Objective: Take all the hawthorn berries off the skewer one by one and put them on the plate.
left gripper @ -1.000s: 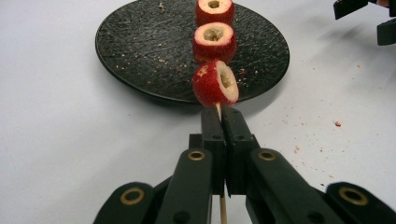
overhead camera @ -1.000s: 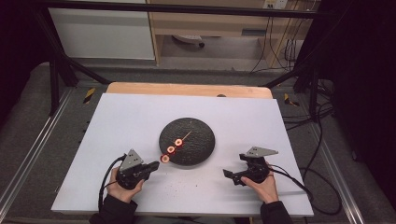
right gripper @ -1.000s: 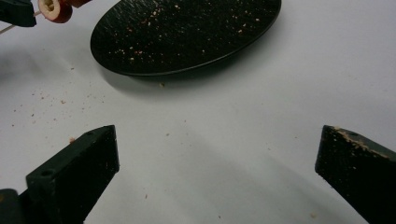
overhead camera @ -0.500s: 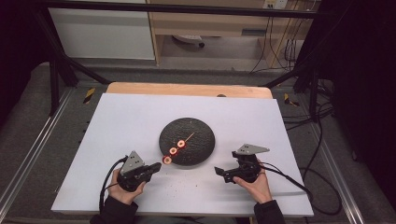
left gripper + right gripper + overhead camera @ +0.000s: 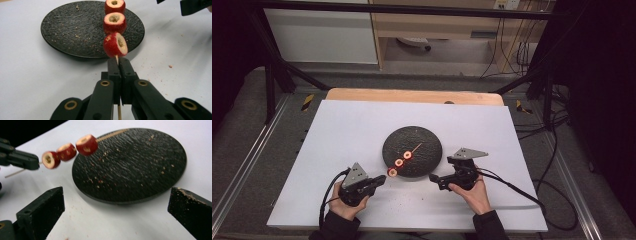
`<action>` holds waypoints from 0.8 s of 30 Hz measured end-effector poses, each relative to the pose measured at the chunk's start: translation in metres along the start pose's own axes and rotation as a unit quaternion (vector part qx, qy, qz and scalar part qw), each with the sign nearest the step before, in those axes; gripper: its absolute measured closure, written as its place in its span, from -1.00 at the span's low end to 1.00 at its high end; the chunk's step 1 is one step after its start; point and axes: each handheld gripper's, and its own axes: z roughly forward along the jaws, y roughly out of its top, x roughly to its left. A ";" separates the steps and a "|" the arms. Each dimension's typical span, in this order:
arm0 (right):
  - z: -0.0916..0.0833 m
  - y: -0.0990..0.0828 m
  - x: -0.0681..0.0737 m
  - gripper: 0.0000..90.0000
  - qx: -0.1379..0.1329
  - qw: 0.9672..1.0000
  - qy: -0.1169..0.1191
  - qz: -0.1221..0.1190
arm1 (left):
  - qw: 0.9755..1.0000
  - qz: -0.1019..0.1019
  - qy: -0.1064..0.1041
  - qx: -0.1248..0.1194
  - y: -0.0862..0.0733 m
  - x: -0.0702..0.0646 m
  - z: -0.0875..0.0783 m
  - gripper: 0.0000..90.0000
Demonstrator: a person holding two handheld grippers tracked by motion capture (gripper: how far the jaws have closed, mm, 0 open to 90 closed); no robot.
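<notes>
Three red fruit pieces (image 5: 115, 44), cored and hollow at the middle, sit threaded on one thin wooden skewer (image 5: 112, 134), spaced closely along its near half. Skewer position: slanting over the near-left rim of a round black plate (image 5: 424, 137) that lies at the middle of the white table (image 5: 337, 125), nearer the front edge than the back; the bare pointed end reaches over the plate's centre, and the lowest piece hangs just off the rim above the table. Left tongs (image 5: 117, 61): clamped tight on the skewer's butt end just below the lowest piece, holding the stick raised off the plate. Right tongs (image 5: 115, 215): jaws standing wide apart with nothing between them, near the plate's front-right rim and aimed across it toward the fruit. Plate surface carries scattered crumbs; a few more lie on the table by the front edge. Step in hand, as judged: one hand steadies the skewer while the free tongs come in to pull a piece off. Next move calls for lining the open jaws either side of the foremost piece (image 5: 86, 144), closing gently so the soft flesh does not crush, then sliding it along the stick toward the point.
</notes>
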 end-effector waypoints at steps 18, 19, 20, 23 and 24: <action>0.039 0.032 0.016 -0.76 -0.022 0.998 0.038 0.042 | 1.000 0.004 0.005 -0.012 0.000 -0.005 -0.001 0.97; 0.040 0.033 0.016 -0.74 -0.023 0.998 0.039 0.045 | 1.000 0.004 0.005 -0.012 0.000 -0.005 -0.001 0.97; 0.041 0.034 0.016 -0.71 -0.023 0.998 0.040 0.050 | 1.000 0.004 0.004 -0.012 0.000 -0.005 -0.001 0.97; 0.046 0.035 0.015 -0.62 -0.032 0.996 0.047 0.062 | 1.000 0.004 0.004 -0.013 0.000 -0.005 -0.001 0.96; 0.047 0.036 0.015 -0.58 -0.034 0.996 0.047 0.069 | 1.000 0.003 0.003 -0.013 0.000 -0.005 -0.001 0.97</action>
